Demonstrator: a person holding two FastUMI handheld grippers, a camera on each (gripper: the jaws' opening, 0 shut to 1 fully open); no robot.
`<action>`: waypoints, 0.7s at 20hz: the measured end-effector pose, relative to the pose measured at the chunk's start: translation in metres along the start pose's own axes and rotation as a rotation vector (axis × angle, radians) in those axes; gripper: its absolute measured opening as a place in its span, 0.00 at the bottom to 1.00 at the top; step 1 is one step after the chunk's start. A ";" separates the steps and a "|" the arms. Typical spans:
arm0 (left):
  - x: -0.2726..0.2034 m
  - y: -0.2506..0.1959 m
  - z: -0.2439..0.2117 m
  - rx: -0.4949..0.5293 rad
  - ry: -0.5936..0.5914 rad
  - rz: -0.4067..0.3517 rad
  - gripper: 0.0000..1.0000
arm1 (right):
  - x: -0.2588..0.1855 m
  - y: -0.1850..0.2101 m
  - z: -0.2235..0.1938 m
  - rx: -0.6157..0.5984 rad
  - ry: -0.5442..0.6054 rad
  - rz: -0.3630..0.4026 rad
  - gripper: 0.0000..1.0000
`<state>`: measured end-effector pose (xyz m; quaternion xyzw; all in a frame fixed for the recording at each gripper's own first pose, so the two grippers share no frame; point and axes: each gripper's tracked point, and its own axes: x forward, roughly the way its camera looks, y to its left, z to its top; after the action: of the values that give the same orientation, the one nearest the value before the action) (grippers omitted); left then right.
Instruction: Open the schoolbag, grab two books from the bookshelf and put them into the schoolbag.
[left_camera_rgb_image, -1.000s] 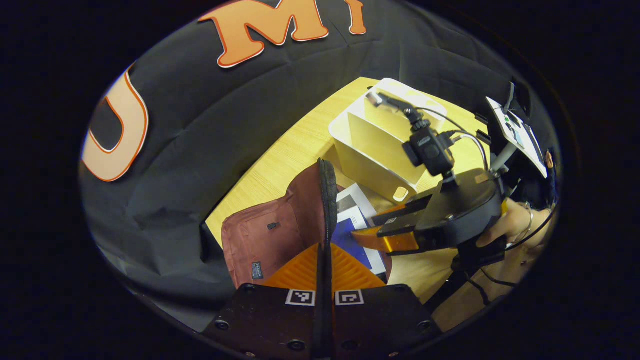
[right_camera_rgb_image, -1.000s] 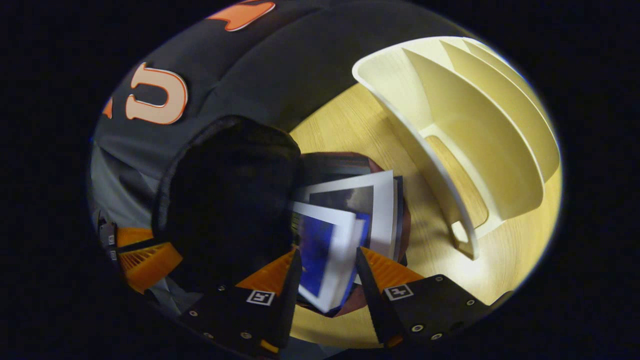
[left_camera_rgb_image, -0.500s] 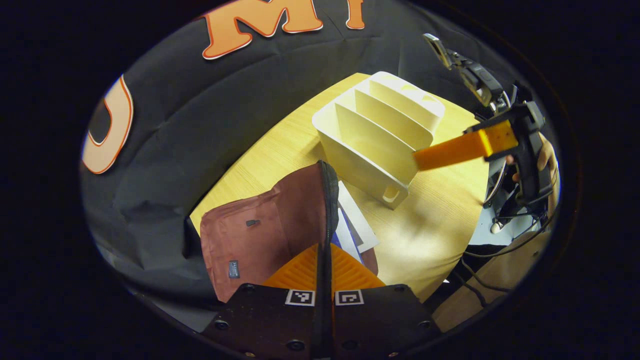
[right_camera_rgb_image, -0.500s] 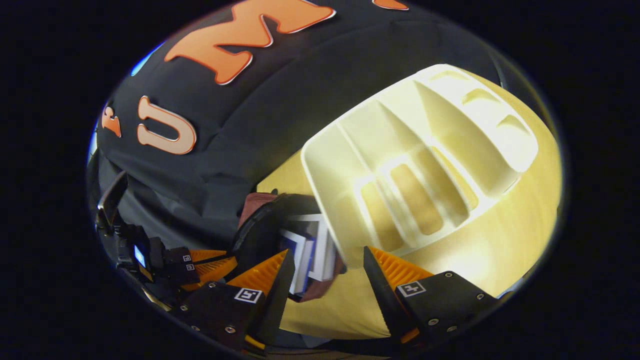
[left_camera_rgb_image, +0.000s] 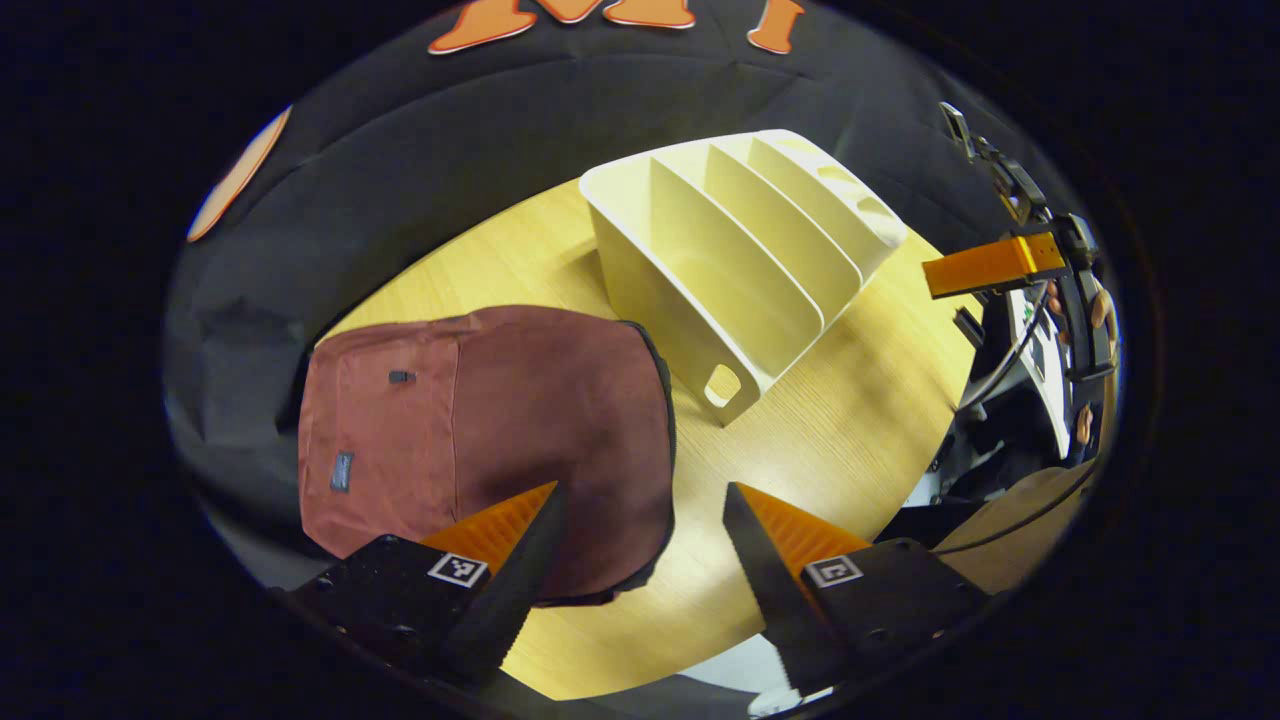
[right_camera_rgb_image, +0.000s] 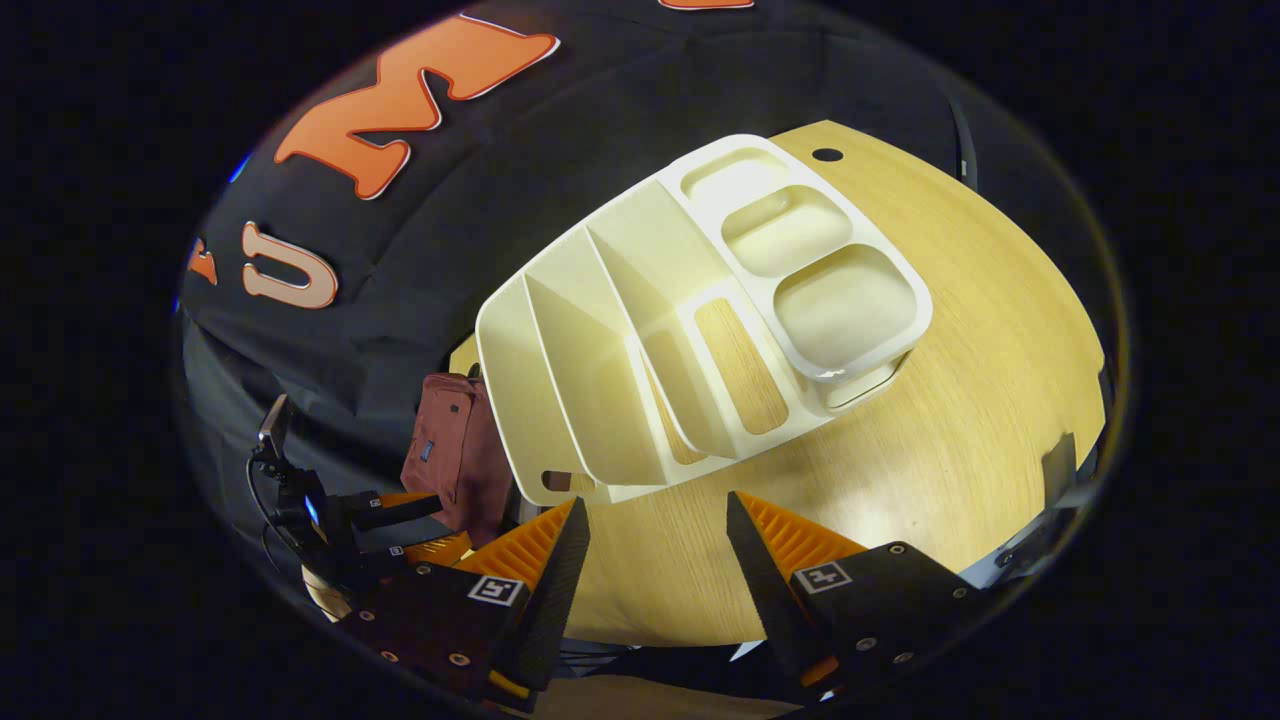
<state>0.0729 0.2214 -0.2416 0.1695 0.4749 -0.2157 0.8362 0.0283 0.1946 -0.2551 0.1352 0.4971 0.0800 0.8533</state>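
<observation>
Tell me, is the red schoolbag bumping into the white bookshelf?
Apart. The left gripper view shows a strip of bare wooden table between the schoolbag and the bookshelf.

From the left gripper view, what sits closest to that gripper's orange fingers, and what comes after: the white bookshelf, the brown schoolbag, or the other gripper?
1. Schoolbag: nearest, just beyond the left gripper, toward its left finger.
2. Bookshelf: farther back, middle of the table.
3. Right gripper: farthest, at the right edge, past the bookshelf.

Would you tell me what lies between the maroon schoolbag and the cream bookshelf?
Bare wooden tabletop, in the left gripper view, separates the maroon schoolbag from the cream bookshelf.
</observation>
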 end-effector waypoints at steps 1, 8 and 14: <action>0.001 -0.006 -0.002 -0.037 -0.013 0.008 1.00 | -0.003 -0.006 0.002 -0.018 0.008 0.007 0.83; -0.010 -0.057 0.022 -0.225 -0.234 0.059 0.98 | -0.033 -0.012 0.030 -0.172 -0.007 0.056 0.83; -0.044 -0.079 0.087 -0.236 -0.547 0.118 0.98 | -0.099 0.014 0.090 -0.399 -0.283 0.066 0.83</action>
<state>0.0748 0.1208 -0.1671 0.0341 0.2430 -0.1475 0.9581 0.0580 0.1680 -0.1269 -0.0099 0.3425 0.1847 0.9212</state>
